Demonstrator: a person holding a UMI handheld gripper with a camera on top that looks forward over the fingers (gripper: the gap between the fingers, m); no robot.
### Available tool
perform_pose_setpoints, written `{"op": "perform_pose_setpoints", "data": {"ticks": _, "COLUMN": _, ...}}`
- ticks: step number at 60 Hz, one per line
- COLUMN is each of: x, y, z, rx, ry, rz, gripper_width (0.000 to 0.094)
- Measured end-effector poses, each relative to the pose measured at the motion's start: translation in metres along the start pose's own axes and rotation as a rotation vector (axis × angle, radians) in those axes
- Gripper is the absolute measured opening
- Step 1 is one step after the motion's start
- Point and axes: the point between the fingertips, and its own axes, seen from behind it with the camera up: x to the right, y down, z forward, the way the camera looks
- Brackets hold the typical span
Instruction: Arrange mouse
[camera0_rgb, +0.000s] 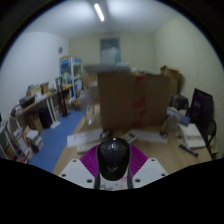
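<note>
A black computer mouse sits between my gripper's two fingers, held up above the floor with its rounded back toward the camera. The magenta pads press against both of its sides. The mouse hides the gap between the fingertips. No desk or mat surface shows under it.
A room lies beyond: a large brown cardboard partition in the middle, cluttered desks and shelves at the left, a blue floor mat, and a black chair by a desk at the right. A ceiling light is above.
</note>
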Motion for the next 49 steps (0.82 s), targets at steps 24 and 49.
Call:
{"op": "perform_pose_setpoints", "data": {"ticks": 24, "x": -0.025, "y": 0.140, "z": 0.049, "rx": -0.298, "ry": -0.019, "rz": -0.074, "gripper_width": 0.0544}}
{"op": "perform_pose_setpoints", "data": {"ticks": 49, "x": -0.002, "y": 0.113, "z": -0.104, "rx": -0.357, "ry": -0.182, "rz": 0.044, "gripper_width": 0.0839}}
